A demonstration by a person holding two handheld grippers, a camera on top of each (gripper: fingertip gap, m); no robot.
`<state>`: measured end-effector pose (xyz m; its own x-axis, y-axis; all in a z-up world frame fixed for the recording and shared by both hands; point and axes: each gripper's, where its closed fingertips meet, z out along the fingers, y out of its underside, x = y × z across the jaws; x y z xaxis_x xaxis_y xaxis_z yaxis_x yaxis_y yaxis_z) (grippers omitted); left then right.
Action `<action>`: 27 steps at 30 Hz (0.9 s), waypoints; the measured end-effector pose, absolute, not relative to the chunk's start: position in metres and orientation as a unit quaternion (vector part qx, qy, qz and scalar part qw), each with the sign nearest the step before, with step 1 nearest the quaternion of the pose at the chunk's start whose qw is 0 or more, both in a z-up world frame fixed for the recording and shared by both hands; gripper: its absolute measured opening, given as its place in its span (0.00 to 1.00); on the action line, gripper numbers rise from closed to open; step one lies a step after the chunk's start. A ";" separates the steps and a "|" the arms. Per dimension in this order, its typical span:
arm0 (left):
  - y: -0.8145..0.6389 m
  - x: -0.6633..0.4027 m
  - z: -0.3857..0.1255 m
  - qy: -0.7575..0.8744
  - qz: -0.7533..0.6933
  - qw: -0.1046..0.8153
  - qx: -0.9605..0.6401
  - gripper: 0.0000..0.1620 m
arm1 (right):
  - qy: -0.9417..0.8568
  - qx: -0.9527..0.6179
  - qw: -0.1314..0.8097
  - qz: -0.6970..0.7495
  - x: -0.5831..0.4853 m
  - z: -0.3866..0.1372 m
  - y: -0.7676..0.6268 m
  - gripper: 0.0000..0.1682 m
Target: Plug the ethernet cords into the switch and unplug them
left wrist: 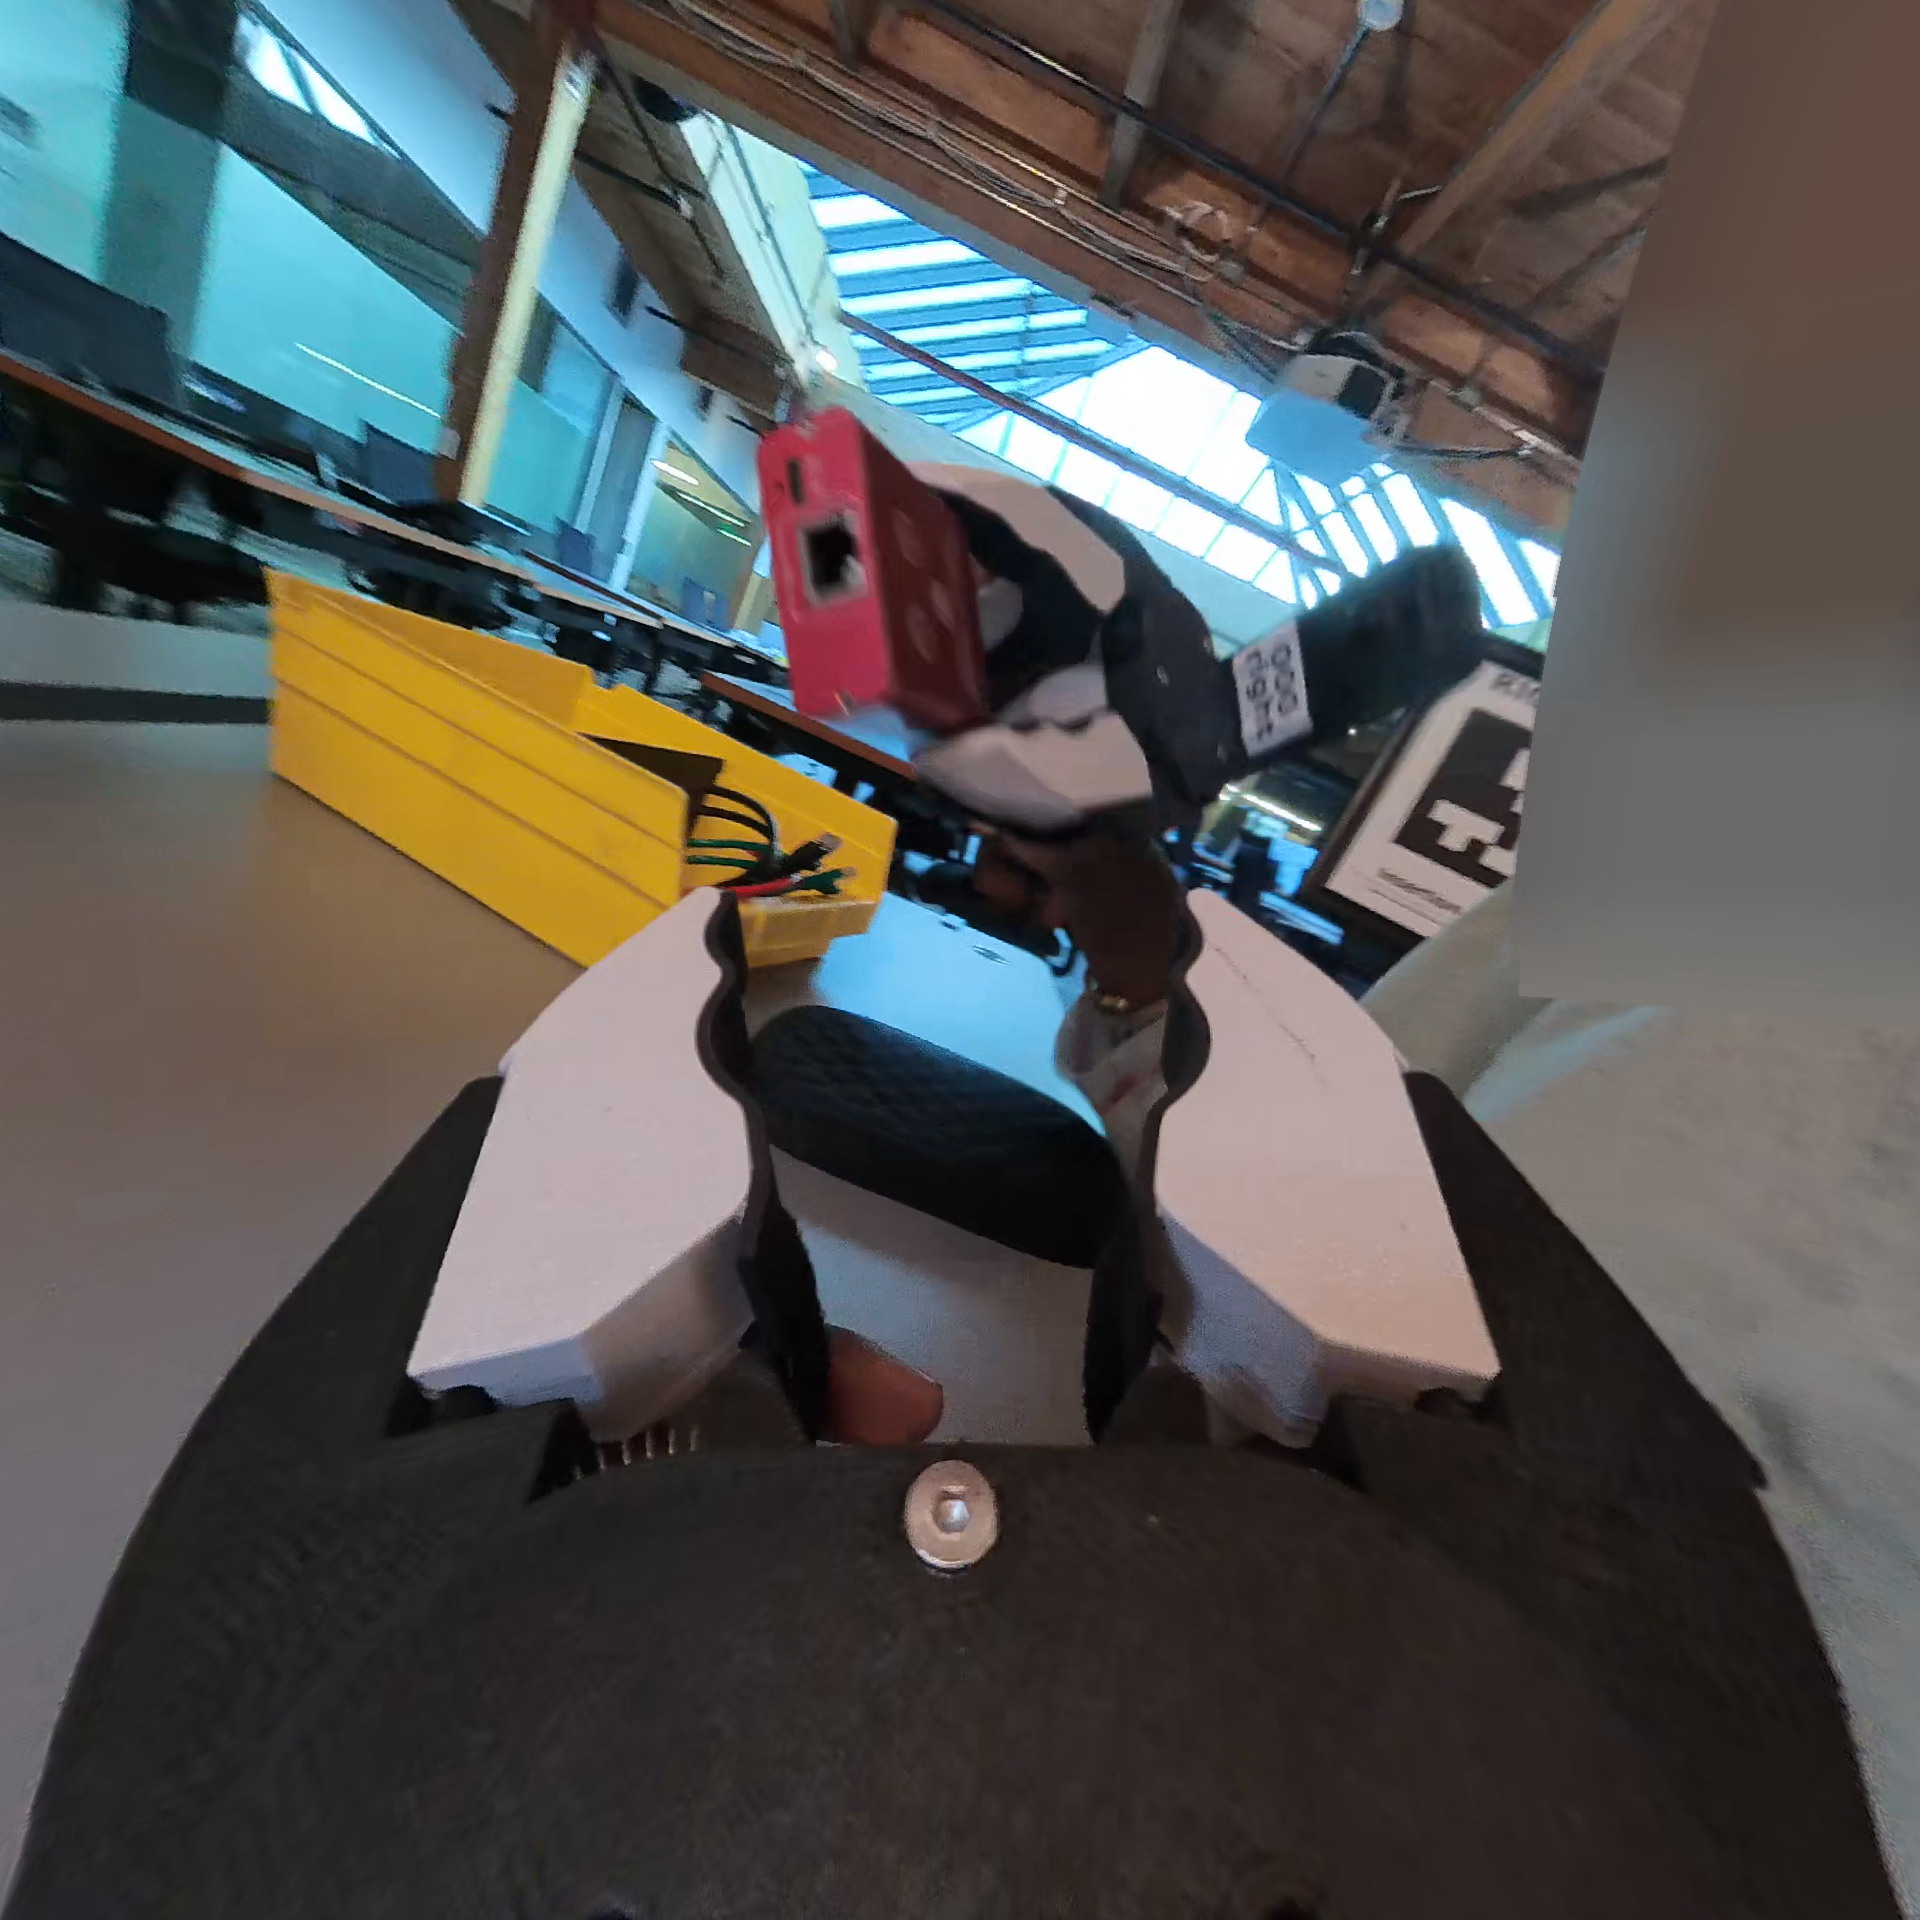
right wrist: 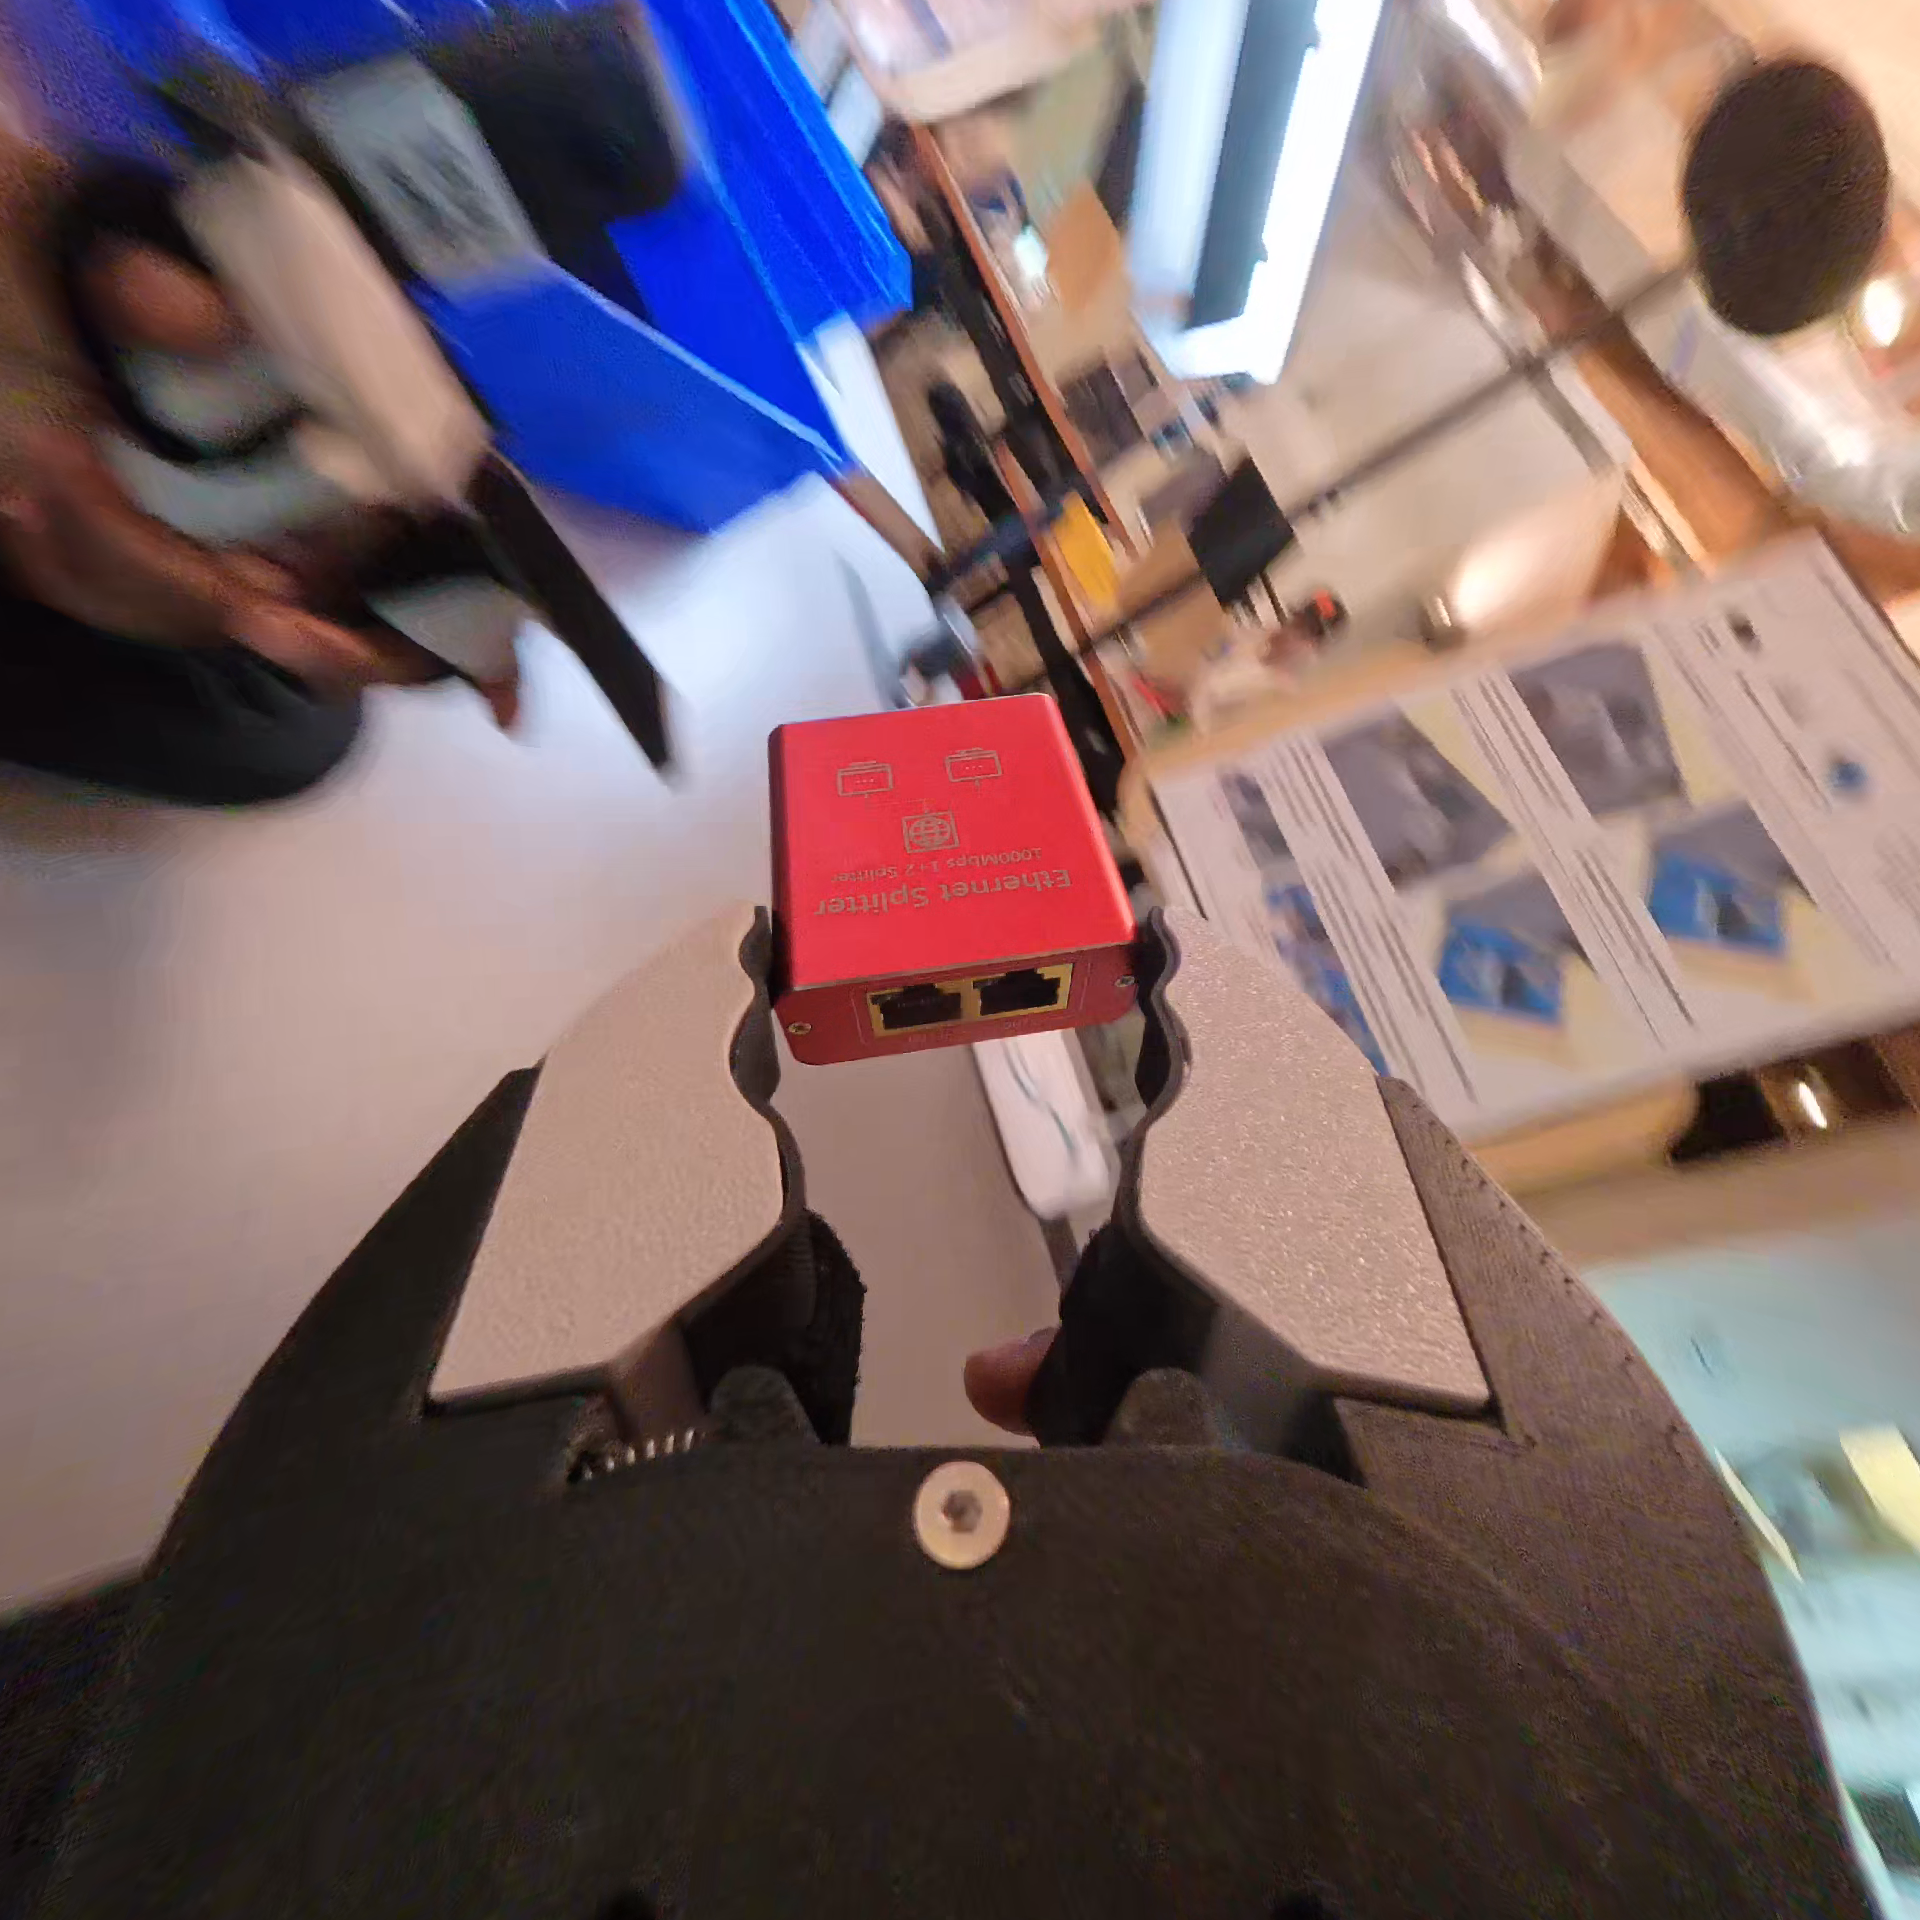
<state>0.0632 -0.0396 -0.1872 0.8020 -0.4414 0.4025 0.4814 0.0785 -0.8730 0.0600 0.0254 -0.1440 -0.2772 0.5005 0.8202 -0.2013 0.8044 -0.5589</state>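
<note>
My right gripper (right wrist: 956,987) clamps the red switch (right wrist: 940,862) aloft; my left gripper (left wrist: 951,997), jaws apart, holds nothing below it.

A large open workshop or lab hall: rough exposed timber ceiling (left wrist: 1195,135) with pipes and conduit, slanted glass skylights (left wrist: 1174,426), and long rows of dark workbenches (left wrist: 343,520) receding into the distance. A yellow plastic parts bin (left wrist: 468,769) of loose cables, stacked blue plastic bins (right wrist: 665,343) and a board of printed photo sheets (right wrist: 1579,831) stand about.
</note>
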 end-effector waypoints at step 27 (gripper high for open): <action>-0.039 0.060 -0.187 -0.015 -0.288 0.744 -0.603 0.42 | -0.737 -0.668 0.088 -0.055 0.032 -0.278 0.424 0.41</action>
